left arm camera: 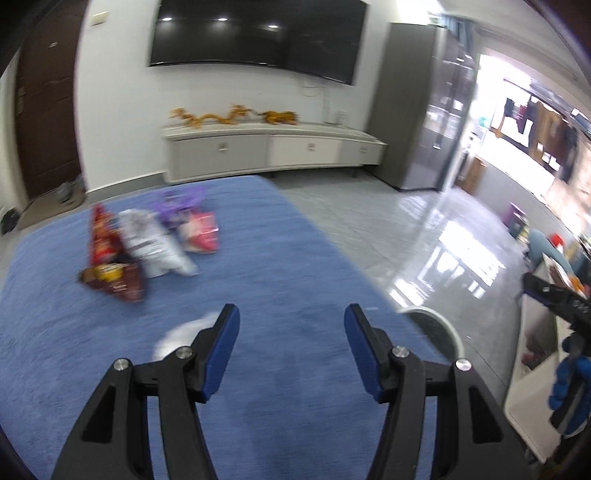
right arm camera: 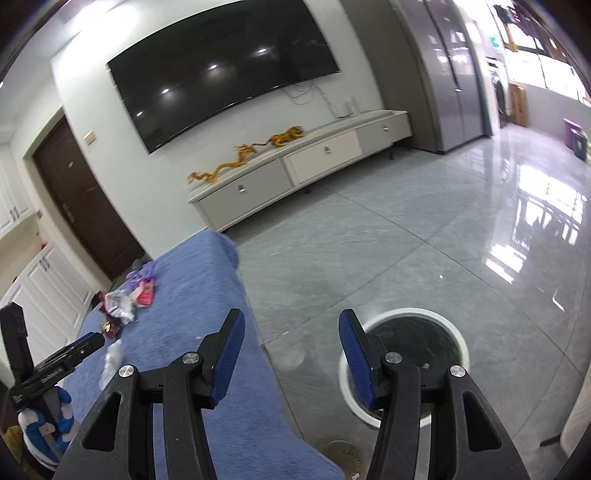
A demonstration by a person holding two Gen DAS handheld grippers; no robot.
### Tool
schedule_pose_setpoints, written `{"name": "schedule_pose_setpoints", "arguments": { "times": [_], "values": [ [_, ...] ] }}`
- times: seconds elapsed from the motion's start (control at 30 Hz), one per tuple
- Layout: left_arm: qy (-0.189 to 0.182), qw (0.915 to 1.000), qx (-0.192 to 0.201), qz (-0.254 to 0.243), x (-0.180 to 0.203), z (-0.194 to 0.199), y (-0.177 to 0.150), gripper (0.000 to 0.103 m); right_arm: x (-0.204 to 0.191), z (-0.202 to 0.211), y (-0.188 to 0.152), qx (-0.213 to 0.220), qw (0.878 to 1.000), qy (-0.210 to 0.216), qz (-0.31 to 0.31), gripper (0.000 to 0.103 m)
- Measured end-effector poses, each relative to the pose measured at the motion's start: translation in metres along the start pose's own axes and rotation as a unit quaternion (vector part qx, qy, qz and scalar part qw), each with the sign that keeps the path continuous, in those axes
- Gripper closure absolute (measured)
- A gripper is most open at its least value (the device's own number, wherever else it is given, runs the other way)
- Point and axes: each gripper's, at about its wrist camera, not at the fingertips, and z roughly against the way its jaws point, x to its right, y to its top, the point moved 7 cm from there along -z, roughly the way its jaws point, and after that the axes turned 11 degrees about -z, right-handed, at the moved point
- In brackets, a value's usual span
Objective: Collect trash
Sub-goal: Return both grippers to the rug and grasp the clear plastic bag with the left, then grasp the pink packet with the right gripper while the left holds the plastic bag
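Note:
Several empty snack bags [left arm camera: 147,247] lie in a heap at the far left of a blue cloth-covered table [left arm camera: 277,258]: red, brown, silver, purple and pink. A crumpled white wrapper [left arm camera: 181,334] lies just beyond my left gripper's left finger. My left gripper [left arm camera: 291,317] is open and empty above the cloth. My right gripper [right arm camera: 291,325] is open and empty over the table's right edge; the bags [right arm camera: 125,299] and white wrapper [right arm camera: 110,360] lie to its left. A round white-rimmed bin with a black liner [right arm camera: 406,365] stands on the floor under its right finger.
A long white TV cabinet [left arm camera: 273,147] with gold dragon figures stands under a wall TV [left arm camera: 255,35]. Glossy grey tile floor [right arm camera: 424,240] spreads right. The bin rim [left arm camera: 439,325] shows past the table's right edge. The left gripper's body [right arm camera: 48,365] shows at far left.

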Motion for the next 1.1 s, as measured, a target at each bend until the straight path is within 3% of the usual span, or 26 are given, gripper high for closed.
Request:
{"name": "schedule_pose_setpoints", "arguments": {
  "times": [0.27, 0.67, 0.77, 0.83, 1.1],
  "values": [
    [0.023, 0.9984, -0.026, 0.044, -0.063, -0.013, -0.033, 0.046, -0.049, -0.035, -0.016, -0.039, 0.998, 0.022, 0.041, 0.052],
    [-0.002, 0.9969, -0.070, 0.035, -0.069, -0.055, -0.055, 0.047, -0.123, -0.109, -0.041, -0.108, 0.987, 0.055, 0.102, 0.051],
    [-0.010, 0.9965, -0.071, 0.044, -0.074, -0.059, -0.055, 0.060, -0.141, -0.129, -0.046, -0.123, 0.983, 0.066, 0.117, 0.051],
    [-0.005, 0.9965, -0.069, 0.046, -0.081, -0.061, -0.054, 0.074, -0.154, -0.143, -0.050, -0.135, 0.980, 0.074, 0.126, 0.051],
    [-0.017, 0.9922, -0.044, 0.115, -0.104, -0.058, -0.059, 0.076, -0.219, -0.208, -0.064, -0.175, 0.965, 0.116, 0.155, 0.051]
  ]
}}
